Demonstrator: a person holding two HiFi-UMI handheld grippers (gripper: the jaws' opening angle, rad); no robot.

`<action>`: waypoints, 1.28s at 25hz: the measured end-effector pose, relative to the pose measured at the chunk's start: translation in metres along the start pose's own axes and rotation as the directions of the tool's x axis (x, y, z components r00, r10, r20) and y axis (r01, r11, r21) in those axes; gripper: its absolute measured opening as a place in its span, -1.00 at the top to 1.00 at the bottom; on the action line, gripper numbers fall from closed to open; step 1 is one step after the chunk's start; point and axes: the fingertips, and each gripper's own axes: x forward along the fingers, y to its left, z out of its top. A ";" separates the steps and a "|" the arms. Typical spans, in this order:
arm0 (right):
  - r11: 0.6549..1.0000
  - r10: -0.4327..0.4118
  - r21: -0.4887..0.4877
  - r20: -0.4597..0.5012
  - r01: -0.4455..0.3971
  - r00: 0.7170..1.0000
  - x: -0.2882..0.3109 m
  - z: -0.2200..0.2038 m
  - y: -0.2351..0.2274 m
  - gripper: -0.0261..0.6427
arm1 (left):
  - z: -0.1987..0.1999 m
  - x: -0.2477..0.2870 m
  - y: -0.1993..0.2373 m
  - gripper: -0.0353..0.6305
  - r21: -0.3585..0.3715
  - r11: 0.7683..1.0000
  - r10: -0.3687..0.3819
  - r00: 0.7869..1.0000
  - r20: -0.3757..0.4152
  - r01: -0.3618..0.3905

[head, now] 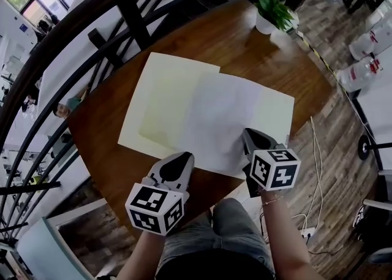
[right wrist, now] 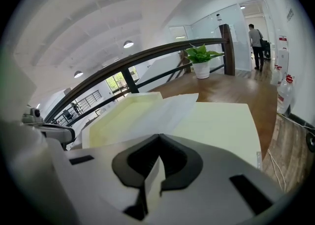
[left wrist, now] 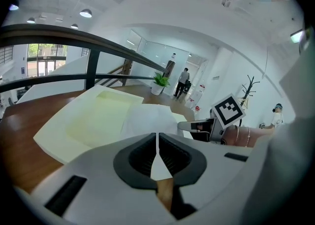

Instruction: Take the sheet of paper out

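A white sheet of paper (head: 220, 113) lies across a pale yellow folder (head: 159, 89) on the round wooden table (head: 226, 40). The sheet's near edge reaches the table's front rim. My left gripper (head: 184, 157) is shut on that edge at the left, and a strip of white paper shows between its pads in the left gripper view (left wrist: 157, 138). My right gripper (head: 248, 135) is shut on the same edge further right, also with paper between its pads (right wrist: 158, 138). From the right gripper view the sheet (right wrist: 152, 113) rises slightly off the folder (right wrist: 221, 125).
A potted plant (head: 274, 12) stands at the table's far right edge. A dark railing (head: 128, 15) curves behind the table. Water bottles (head: 361, 73) and cables (head: 315, 150) are on the floor to the right. The person's knees are below the near rim.
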 end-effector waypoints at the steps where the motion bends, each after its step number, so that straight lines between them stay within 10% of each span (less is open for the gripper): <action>1: 1.000 -0.003 -0.001 0.004 0.003 1.000 -0.003 0.000 -0.003 0.84 | 0.001 0.001 -0.003 0.81 0.003 1.000 -0.005 1.000 0.001 0.005; 32: 0.999 0.016 0.039 0.114 -0.020 0.993 -0.076 0.029 -0.052 0.84 | 0.044 0.046 -0.048 0.81 0.103 0.993 -0.065 0.998 0.022 0.062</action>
